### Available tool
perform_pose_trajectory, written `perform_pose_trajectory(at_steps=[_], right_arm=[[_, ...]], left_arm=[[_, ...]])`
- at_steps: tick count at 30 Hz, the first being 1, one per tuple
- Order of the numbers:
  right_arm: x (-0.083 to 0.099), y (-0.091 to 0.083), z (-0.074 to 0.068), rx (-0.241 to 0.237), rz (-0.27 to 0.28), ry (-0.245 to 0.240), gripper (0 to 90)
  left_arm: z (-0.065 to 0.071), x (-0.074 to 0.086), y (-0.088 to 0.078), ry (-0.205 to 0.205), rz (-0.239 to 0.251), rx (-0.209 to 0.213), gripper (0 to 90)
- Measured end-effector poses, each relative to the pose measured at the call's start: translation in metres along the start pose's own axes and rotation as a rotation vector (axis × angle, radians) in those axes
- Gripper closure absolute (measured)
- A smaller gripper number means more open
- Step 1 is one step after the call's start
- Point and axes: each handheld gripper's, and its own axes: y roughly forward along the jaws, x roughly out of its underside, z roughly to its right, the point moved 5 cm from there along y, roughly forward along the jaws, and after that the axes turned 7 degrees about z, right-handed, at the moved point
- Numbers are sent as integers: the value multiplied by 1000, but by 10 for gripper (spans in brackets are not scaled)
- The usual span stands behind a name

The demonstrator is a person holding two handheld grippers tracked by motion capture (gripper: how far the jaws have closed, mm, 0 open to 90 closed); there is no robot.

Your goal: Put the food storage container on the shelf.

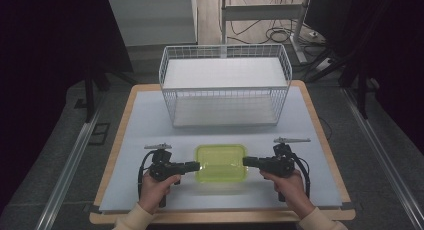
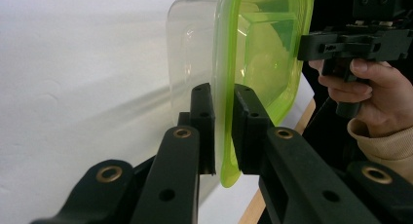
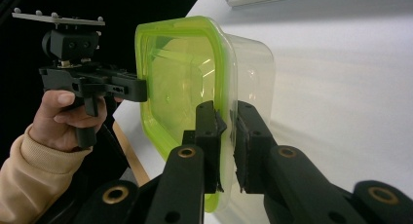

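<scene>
With lid rim pinched at both short ends, left tool [image 1: 196, 165] and right tool [image 1: 246, 161] clamped tight on green-lidded container [image 1: 220, 162], sitting on tabletop [image 1: 150, 120] near front edge. Two-sided grip likely for level lift toward wire basket [image 1: 225, 90] behind.

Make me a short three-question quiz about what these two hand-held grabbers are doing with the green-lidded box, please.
1. True or false: each gripper clamps the lid rim at one end of the container.
2. What stands beyond the container on the table? A) wire basket B) kettle C) stack of plates
3. What colour is the lid?

Key
1. True: left gripper and right gripper each pinch the rim.
2. A, the white wire basket.
3. Yellow-green; the tub below is clear.
</scene>
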Motion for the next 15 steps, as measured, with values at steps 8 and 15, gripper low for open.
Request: perform_pose_trajectory(at_steps=[8,15], right_arm=[[-13,-3,-3,0,17,-17,820],[-29,-7,-11,3,27,-48,820]], left_arm=[[6,-15,-1,23,16,0,810],[10,-29,-4,22,33,11,810]])
